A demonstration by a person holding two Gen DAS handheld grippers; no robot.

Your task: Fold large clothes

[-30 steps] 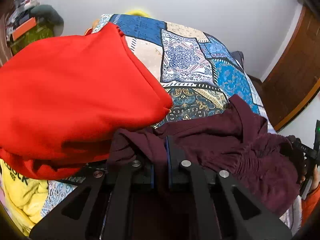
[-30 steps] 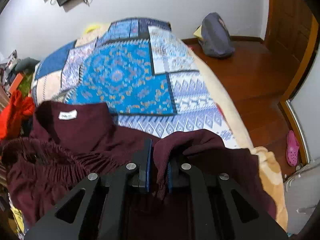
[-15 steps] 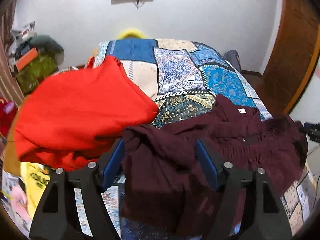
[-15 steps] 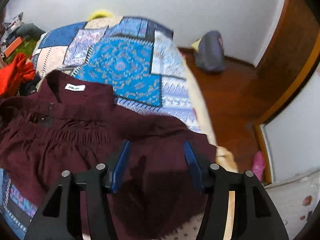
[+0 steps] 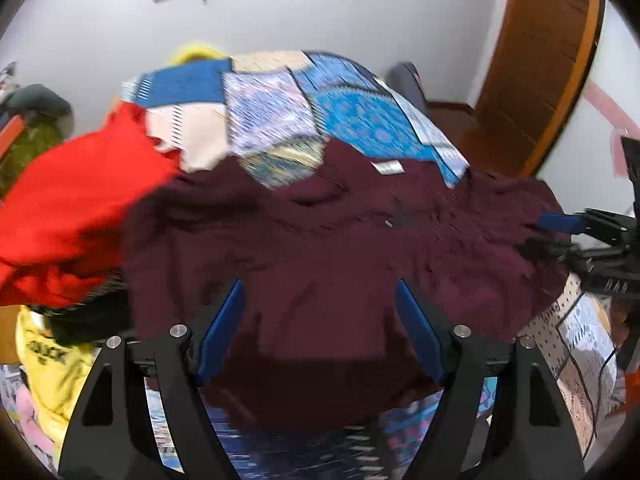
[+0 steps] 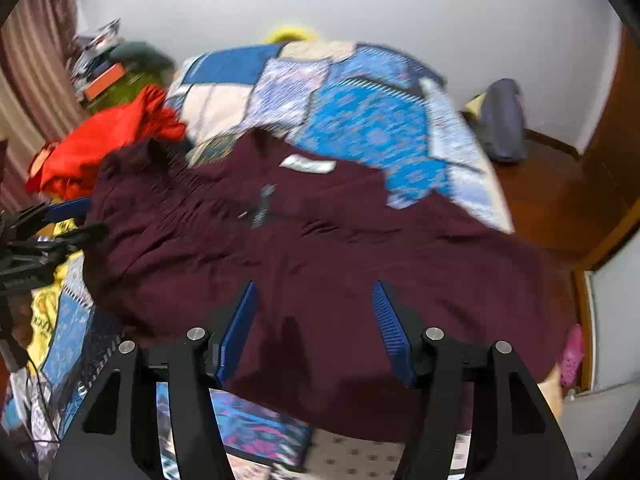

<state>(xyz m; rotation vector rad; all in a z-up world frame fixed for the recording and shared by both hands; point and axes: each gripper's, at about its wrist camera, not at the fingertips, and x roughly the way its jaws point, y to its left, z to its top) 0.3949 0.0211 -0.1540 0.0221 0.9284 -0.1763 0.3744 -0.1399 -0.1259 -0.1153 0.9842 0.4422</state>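
A large maroon garment (image 5: 340, 240) lies spread over the patchwork bedcover (image 5: 280, 120), its white neck label (image 5: 386, 167) facing up. My left gripper (image 5: 320, 286) hovers over its near left part, jaws still opening, blue pads clear of the cloth. In the right wrist view the same garment (image 6: 320, 248) fills the middle. My right gripper (image 6: 314, 285) hangs above its near edge, jaws also opening, nothing pinched. Each gripper shows in the other's view: the right gripper (image 5: 560, 228) at the garment's right end, the left gripper (image 6: 68, 216) at its left end.
A red garment (image 5: 72, 200) is heaped at the left of the bed, overlapping the maroon one's edge. A yellow printed shirt (image 5: 44, 360) lies below it. On the wooden floor to the right are a grey bag (image 6: 502, 120) and a pink shoe (image 6: 570, 356).
Both grippers were shut on bunched maroon cloth; they have let go, opened wide and drawn back. The garment now lies flatter and spread across the bed.
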